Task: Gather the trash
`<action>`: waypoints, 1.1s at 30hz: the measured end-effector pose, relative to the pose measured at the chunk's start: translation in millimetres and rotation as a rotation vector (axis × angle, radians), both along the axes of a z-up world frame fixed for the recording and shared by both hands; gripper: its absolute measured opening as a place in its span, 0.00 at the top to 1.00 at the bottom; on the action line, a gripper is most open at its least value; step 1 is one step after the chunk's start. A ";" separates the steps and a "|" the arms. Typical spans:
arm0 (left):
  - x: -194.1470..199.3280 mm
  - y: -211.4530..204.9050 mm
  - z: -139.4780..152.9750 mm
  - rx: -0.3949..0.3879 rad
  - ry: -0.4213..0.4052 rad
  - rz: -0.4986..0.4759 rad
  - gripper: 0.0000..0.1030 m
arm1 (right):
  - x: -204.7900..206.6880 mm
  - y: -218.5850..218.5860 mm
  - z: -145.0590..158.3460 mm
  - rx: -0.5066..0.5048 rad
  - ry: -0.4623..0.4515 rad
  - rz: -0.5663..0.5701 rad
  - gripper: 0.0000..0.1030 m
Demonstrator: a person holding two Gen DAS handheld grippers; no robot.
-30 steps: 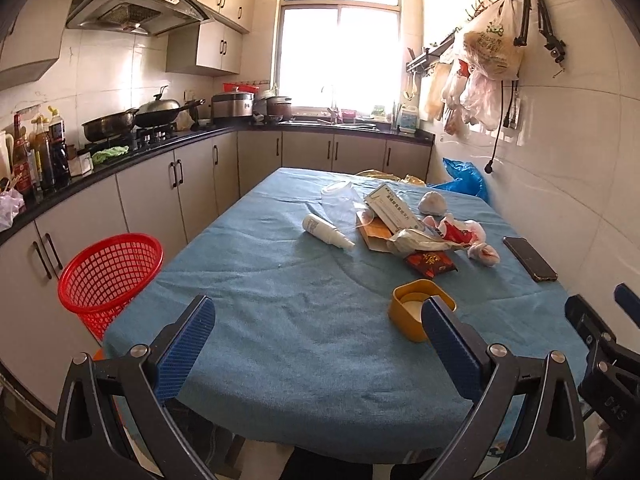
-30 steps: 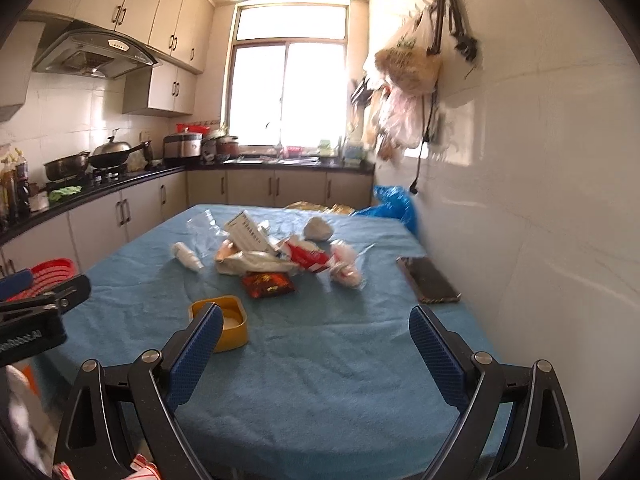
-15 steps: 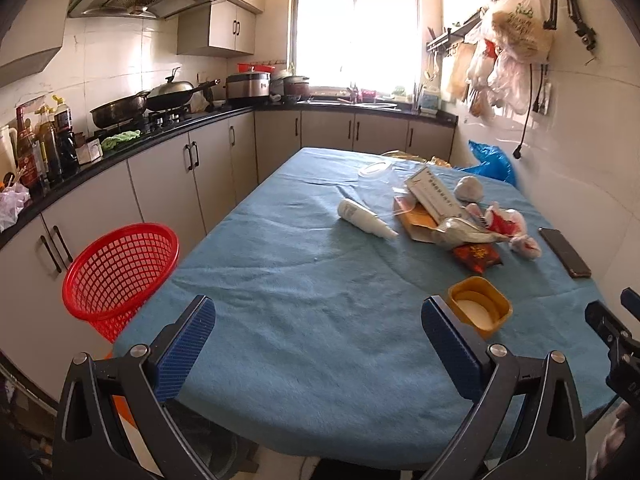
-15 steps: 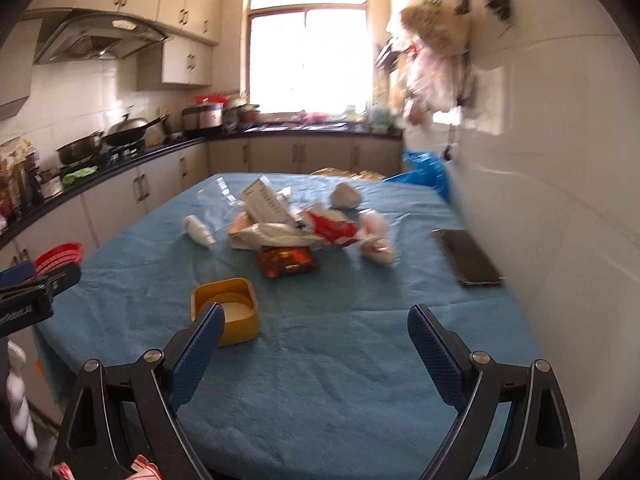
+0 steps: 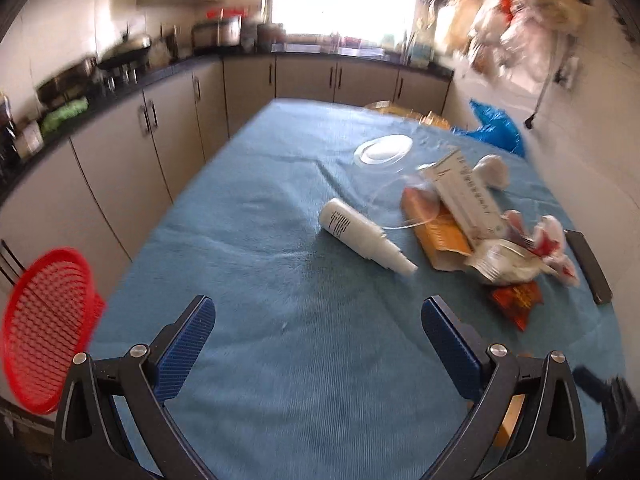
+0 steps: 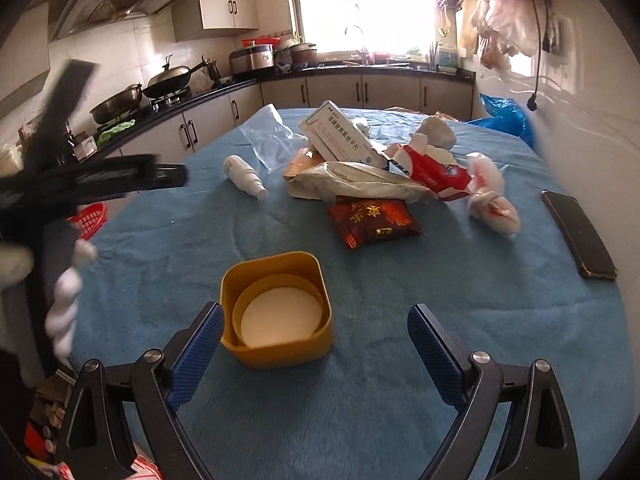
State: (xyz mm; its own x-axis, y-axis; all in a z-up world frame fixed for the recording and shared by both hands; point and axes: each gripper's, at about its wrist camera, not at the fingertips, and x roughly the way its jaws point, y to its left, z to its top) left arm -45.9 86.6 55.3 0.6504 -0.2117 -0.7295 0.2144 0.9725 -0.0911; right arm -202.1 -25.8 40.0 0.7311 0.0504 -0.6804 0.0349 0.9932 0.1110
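both grippers hovering open at the near edge of the littered surface

the left gripper (image 5: 318,322) is hanging over the near part of the blue-clothed surface (image 5: 256,232) with its jaws spread wide and nothing between them. bare cloth is lying open ahead of it, running up to a white spray bottle (image 5: 366,236) that is lying on its side. the surface's left edge is running alongside the cabinets (image 5: 132,148), with a narrow aisle between, and a red basket (image 5: 42,332) is sitting off that edge, below and to the left of the gripper.

the right gripper (image 6: 316,330) is also standing open and holding nothing. a yellow container (image 6: 280,308) is sitting upright just ahead of it, its near left corner just beside the left finger (image 6: 198,350); whether they are touching cannot be told. to the right of the container the cloth is lying clear out to a dark phone (image 6: 578,232) near the right edge, which is running close along the tiled wall (image 6: 592,128).

beyond the container the trash is lying heaped in the middle of the surface: a red snack packet (image 6: 374,218), a crumpled silver wrapper (image 6: 356,184), a white medicine box (image 6: 340,138) tilted on top, a red and white wrapper (image 6: 434,170) and a crumpled tissue (image 6: 438,132). a clear plastic bag (image 6: 268,134) is lying flat behind the bottle. a gloved hand (image 6: 60,292) is showing, blurred, at the left of the right wrist view.
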 end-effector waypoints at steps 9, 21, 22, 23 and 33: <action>87.9 -21.1 -35.8 -0.127 0.190 0.038 0.13 | 22.7 -3.9 -4.4 0.079 0.073 0.028 0.07; 88.7 -46.8 -32.6 -0.106 0.189 -0.036 0.70 | 24.4 9.5 -0.8 0.085 0.073 0.097 0.34; 86.8 -45.6 -32.3 -0.102 0.184 -0.033 0.70 | 23.6 11.9 -1.1 0.074 0.069 0.099 0.34; 83.2 -45.6 -31.3 -0.094 0.173 -0.036 0.70 | 21.7 13.8 -0.5 0.063 0.063 0.101 0.35; 30.3 -10.9 -10.7 -0.152 0.143 -0.049 0.71 | 3.6 13.7 7.4 0.094 0.035 0.098 0.35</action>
